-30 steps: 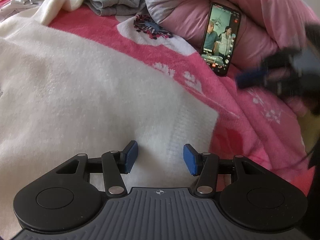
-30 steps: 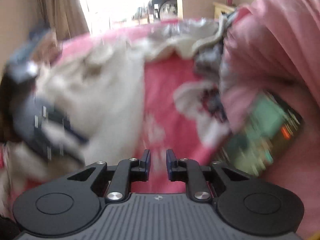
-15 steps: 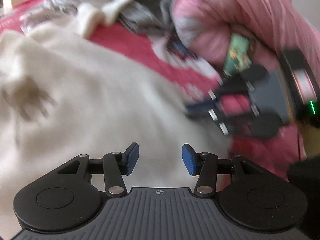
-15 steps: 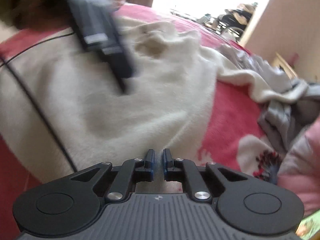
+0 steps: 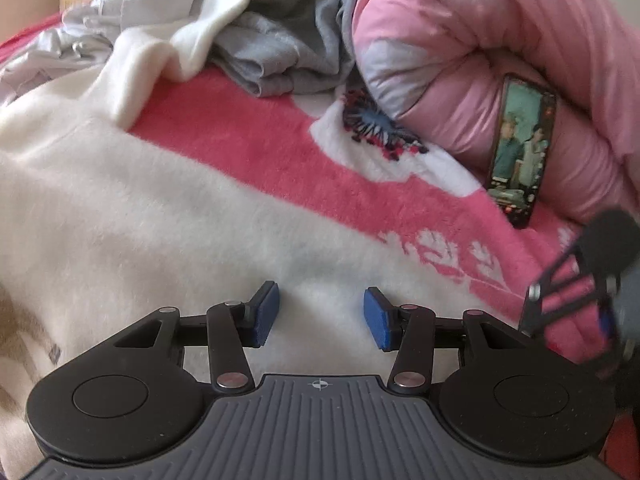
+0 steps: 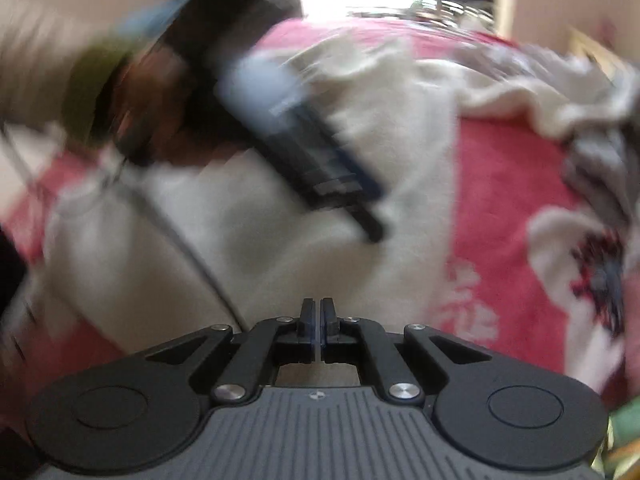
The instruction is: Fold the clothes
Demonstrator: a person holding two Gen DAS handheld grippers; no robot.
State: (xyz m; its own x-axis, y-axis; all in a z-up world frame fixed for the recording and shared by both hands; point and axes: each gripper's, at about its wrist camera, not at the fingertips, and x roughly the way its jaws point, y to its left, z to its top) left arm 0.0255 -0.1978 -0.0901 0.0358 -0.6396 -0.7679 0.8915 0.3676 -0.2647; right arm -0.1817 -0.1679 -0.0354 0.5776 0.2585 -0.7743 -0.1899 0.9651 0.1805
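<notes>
Cream fleece garment (image 5: 132, 216) lies spread across the bed (image 5: 256, 152), on a pink flowered blanket; one sleeve (image 5: 168, 52) trails up toward a heap of unfolded clothes (image 5: 276, 52) at the far side. No crease or fold visible in it yet. Judgement: task at its start, garment only laid out, pile untouched.

Left gripper (image 5: 320, 316) hangs over the near edge of the fleece, blue pads apart, nothing between them, released. Cannot tell whether the tips touch the cloth.

Right gripper (image 6: 317, 322) clenched, pads together; no cloth seen pinched between them, though the view is blurred. It sits over the garment's edge beside the bare blanket.

Phone (image 5: 520, 152) propped against a rolled pink quilt (image 5: 500, 40), screen lit, well apart from the garment.

Left to do, as judged: take an edge or sleeve, fold it inward, fold the body, set aside, then the grey and white items in the heap.
</notes>
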